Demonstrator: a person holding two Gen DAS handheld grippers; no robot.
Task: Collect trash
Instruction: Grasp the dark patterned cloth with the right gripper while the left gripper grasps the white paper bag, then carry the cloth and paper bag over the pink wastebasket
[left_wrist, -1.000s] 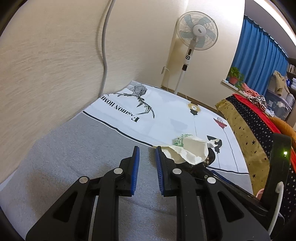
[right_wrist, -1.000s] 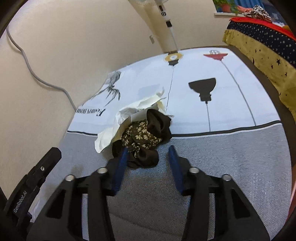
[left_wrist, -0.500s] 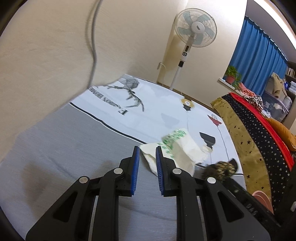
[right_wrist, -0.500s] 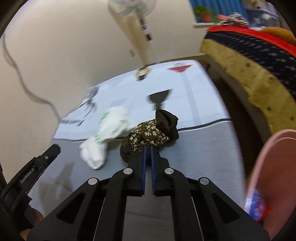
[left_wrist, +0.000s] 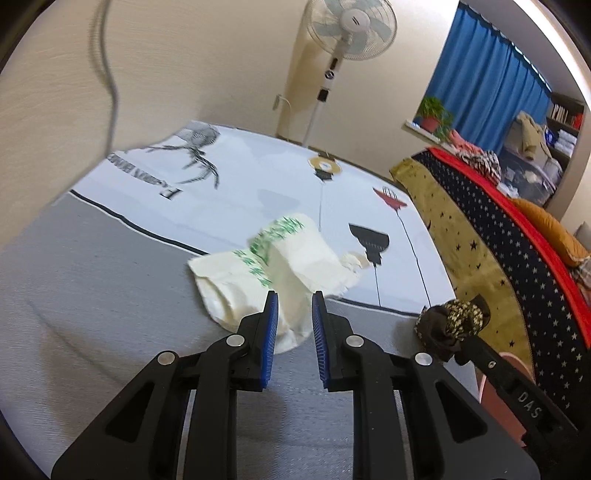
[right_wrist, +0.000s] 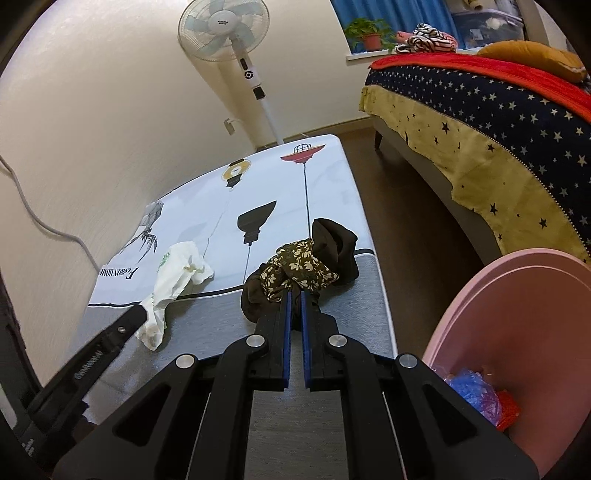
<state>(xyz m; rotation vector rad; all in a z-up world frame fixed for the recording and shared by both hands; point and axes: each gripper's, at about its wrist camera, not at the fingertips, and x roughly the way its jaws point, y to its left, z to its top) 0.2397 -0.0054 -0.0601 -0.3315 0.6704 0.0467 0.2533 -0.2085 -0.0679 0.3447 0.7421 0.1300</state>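
Right claw (right_wrist: 294, 295) is clamped tight on the dark floral cloth (right_wrist: 301, 264) near the worktop's (right_wrist: 332, 184) right edge, just beside the pink bin (right_wrist: 517, 295). Left claw (left_wrist: 294, 299) has a crumpled white paper bag (left_wrist: 280, 254) between its pads mid-worktop; can't tell if it's actually squeezing.

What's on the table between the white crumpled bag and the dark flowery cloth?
Nothing: in the right wrist view only bare tabletop separates the white bag from the floral cloth, which the right gripper grips.
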